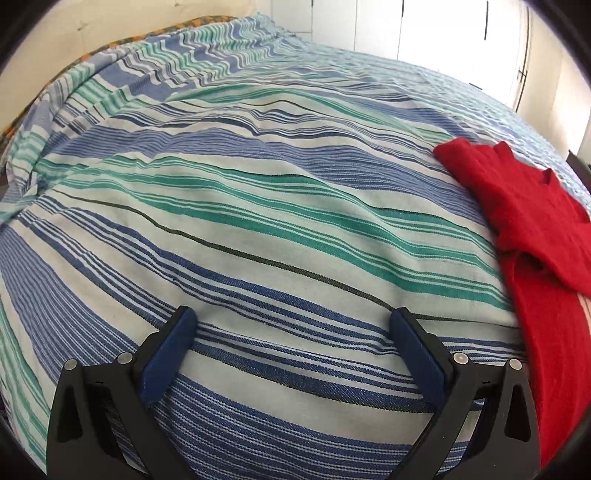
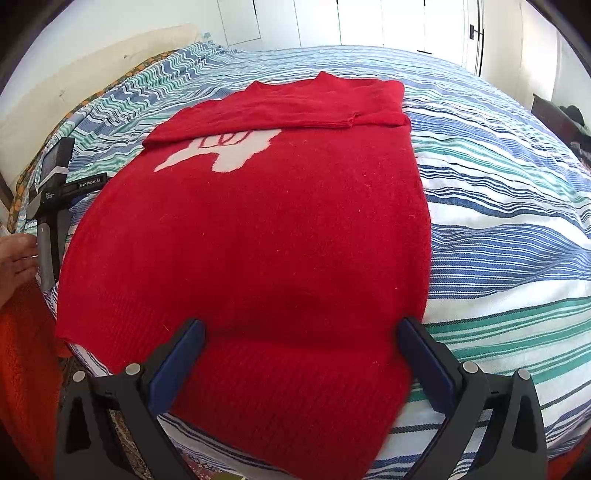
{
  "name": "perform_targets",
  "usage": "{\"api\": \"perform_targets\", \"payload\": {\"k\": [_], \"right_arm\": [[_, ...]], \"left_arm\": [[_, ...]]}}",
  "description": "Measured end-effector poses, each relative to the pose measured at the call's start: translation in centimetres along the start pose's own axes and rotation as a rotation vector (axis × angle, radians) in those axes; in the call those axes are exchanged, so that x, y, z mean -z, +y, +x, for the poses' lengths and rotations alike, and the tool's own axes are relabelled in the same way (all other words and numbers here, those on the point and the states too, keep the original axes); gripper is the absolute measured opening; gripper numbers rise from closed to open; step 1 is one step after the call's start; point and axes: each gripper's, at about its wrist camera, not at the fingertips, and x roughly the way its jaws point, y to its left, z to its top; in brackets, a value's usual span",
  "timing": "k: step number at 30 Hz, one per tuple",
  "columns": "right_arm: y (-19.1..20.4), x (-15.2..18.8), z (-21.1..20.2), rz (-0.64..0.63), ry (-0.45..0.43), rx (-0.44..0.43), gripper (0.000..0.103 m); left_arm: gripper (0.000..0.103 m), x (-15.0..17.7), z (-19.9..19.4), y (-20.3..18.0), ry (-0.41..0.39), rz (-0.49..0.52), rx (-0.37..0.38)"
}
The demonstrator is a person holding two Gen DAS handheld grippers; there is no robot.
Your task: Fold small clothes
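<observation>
A small red knitted sweater (image 2: 258, 229) with a white motif (image 2: 225, 151) lies flat on the striped bedspread (image 2: 509, 229), both sleeves folded across its chest. My right gripper (image 2: 301, 332) is open, its jaws wide apart just above the sweater's hem, holding nothing. In the left wrist view the sweater (image 1: 532, 206) lies at the far right. My left gripper (image 1: 293, 321) is open and empty over bare bedspread (image 1: 258, 206), to the left of the sweater. The left gripper's body (image 2: 51, 206) shows at the left edge of the right wrist view, with a hand (image 2: 14, 262) on it.
The bed fills both views. A cream wall (image 2: 92, 74) runs along its far left side, with white cupboard doors (image 2: 369, 22) beyond the far end. A patterned rug (image 2: 122, 435) shows below the bed's near edge.
</observation>
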Motion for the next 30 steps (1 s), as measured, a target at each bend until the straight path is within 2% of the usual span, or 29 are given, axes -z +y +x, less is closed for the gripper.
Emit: {"api": "perform_targets", "payload": {"k": [30], "right_arm": [[-0.04, 0.18, -0.15, 0.0, -0.003, -0.013, 0.103]], "left_arm": [[0.103, 0.04, -0.03, 0.03, 0.001, 0.001, 0.002]]}}
